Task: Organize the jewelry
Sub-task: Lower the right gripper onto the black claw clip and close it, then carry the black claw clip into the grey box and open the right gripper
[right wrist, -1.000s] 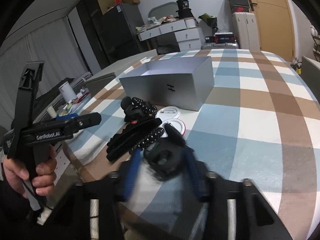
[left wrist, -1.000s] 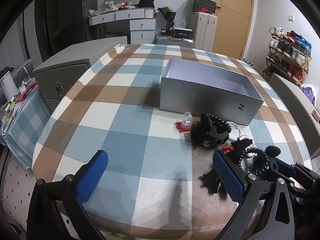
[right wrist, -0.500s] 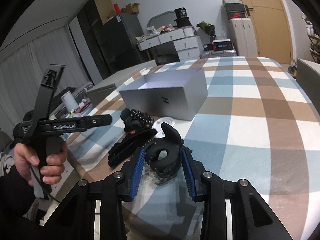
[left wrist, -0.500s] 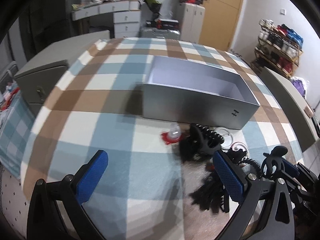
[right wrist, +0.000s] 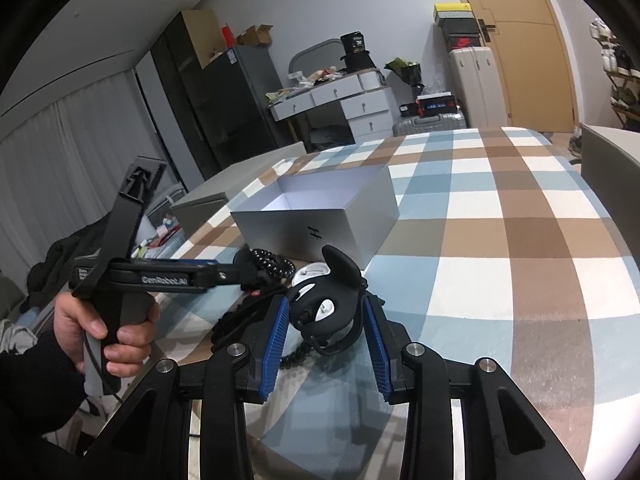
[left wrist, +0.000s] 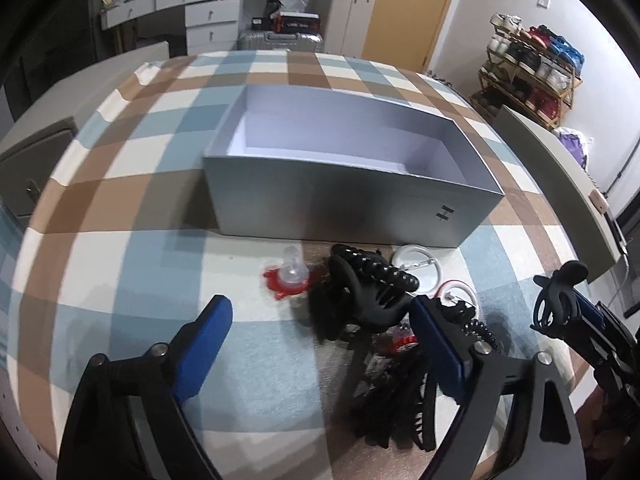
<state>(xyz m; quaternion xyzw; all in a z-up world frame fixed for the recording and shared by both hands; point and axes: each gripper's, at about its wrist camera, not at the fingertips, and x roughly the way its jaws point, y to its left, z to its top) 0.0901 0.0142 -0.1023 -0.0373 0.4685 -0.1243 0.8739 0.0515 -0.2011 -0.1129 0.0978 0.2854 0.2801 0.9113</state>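
Observation:
My right gripper point(right wrist: 326, 320) is shut on a black hair claw clip point(right wrist: 334, 298) and holds it above the table; the clip also shows at the right of the left wrist view point(left wrist: 558, 300). My left gripper point(left wrist: 320, 324) is open and empty, hovering over a pile of black hair clips and beaded accessories point(left wrist: 372, 292). A red and clear piece point(left wrist: 290, 276) and round white rings point(left wrist: 420, 268) lie beside the pile. An open, empty silver-grey box point(left wrist: 344, 200) stands just beyond them; it also shows in the right wrist view point(right wrist: 320, 220).
The table has a blue, brown and white checked cloth point(left wrist: 120, 200). A grey cabinet point(left wrist: 28, 152) stands at its left edge and a grey chair back point(left wrist: 560, 172) at its right. Drawers, a suitcase and a shoe rack stand behind.
The right gripper has lifted the black claw clip off the table. The left gripper has moved forward toward the pile and the box, still open.

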